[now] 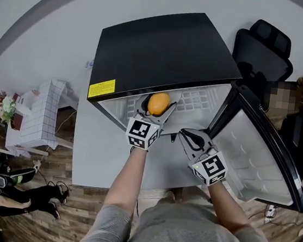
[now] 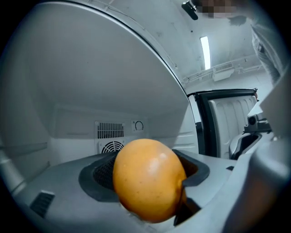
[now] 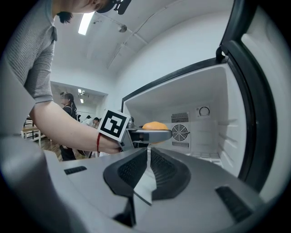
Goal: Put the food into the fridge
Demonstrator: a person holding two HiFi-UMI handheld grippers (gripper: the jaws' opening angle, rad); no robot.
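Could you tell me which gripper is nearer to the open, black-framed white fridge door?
Right. The right gripper is beside the door; the left gripper, holding a round orange fruit, reaches into the fridge.

Orange fruit (image 2: 148,179), black fridge (image 1: 166,48) w/ white interior, yellow sticker (image 1: 102,88), brown wood-grain floor (image 1: 77,212).

The white table (image 1: 98,155) stands on the wood floor (image 1: 74,212) and carries the black-topped fridge (image 1: 160,47), its door (image 1: 257,152) swung open toward 3 o'clock. On the floor lie a small checked-cloth table (image 1: 37,114) at 9 o'clock and a heap of black items (image 1: 1,181) at 8 o'clock.
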